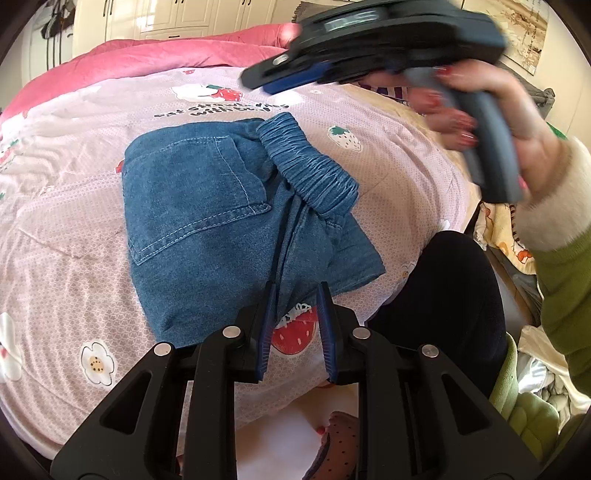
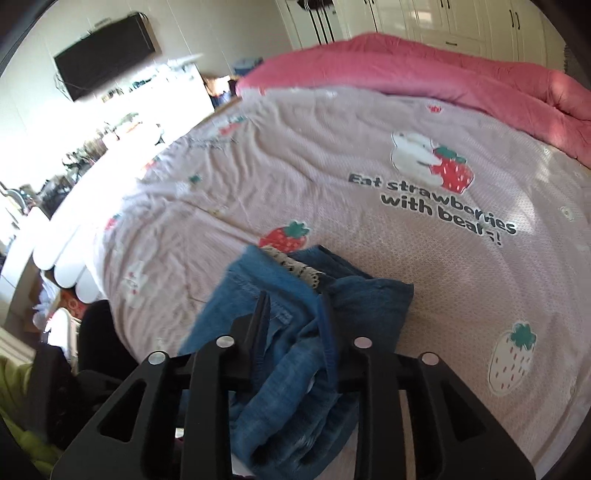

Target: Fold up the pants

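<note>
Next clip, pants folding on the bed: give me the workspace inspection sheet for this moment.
Surface: bed sheet, pink, strawberry print, lightly wrinkled.
Job's things: denim pants, folded into a compact stack, elastic waistband on top.
Clutter: pink quilt bunched at the far end.
Grippers: left gripper low at the pants' near edge, jaws narrowly apart; right gripper held above the pants, open, empty.
Cables: nothing seen.
Surroundings: white wardrobes, wall television.
</note>
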{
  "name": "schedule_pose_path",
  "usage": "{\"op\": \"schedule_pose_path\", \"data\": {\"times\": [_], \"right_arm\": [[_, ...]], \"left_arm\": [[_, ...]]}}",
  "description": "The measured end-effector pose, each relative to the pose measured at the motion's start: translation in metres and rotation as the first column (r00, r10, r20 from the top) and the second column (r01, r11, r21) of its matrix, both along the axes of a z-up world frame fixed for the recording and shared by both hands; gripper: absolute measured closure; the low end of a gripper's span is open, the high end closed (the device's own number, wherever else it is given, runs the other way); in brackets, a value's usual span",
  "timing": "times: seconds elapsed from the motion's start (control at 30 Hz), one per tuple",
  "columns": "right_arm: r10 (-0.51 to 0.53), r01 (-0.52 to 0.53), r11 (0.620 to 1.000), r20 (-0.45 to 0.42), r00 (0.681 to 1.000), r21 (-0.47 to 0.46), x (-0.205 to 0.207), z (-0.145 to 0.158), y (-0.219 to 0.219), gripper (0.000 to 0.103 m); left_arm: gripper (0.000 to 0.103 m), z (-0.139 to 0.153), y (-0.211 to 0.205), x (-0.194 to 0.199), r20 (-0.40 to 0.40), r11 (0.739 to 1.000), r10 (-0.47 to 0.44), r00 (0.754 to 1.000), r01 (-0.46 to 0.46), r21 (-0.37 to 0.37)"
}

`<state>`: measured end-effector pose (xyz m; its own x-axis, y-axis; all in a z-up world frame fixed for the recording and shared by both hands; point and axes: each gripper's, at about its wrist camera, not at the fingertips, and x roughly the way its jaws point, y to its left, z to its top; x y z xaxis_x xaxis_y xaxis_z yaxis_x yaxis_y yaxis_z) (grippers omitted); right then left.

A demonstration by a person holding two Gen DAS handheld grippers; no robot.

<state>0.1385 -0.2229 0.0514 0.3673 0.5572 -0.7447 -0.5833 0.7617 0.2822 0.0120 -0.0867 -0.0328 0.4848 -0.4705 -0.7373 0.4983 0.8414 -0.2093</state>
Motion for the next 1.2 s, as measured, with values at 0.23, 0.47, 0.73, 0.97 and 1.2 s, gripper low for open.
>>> {"op": "schedule_pose_path", "data": {"times": [0.23, 0.47, 0.73, 0.97, 1.2], "right_arm": [[-0.009, 0.009, 0.999, 0.010, 1.000, 0.033, -0.039, 0.002, -0.016, 0.077], [-0.034, 0.033, 0.999, 0.006, 0.999, 0.038, -0.053, -0.006, -0.029, 0.076], [0.039, -0.039, 0.999, 0.010, 0.999, 0.019, -0.075, -0.015, -0.009, 0.076], [0.013, -0.015, 0.995, -0.017, 1.000, -0.102, -0.080, -0.041, -0.013, 0.076], [-0.009, 0.004, 0.992, -0.037, 0.999, -0.125, -0.083, -0.054, -0.019, 0.076]], "left_arm": [[0.088, 0.004, 0.007, 0.001, -0.010, 1.000, 0.006, 1.000, -0.007, -0.030], [0.078, 0.011, 0.017, -0.005, -0.014, 0.999, 0.008, 1.000, -0.009, -0.045], [0.066, 0.026, 0.028, -0.021, 0.008, 0.999, 0.011, 1.000, -0.011, -0.041], [0.062, 0.036, 0.068, -0.020, 0.016, 0.991, 0.122, 0.992, -0.122, -0.048], [0.062, 0.038, 0.090, -0.007, 0.007, 0.980, 0.194, 0.981, -0.194, -0.048]]}}
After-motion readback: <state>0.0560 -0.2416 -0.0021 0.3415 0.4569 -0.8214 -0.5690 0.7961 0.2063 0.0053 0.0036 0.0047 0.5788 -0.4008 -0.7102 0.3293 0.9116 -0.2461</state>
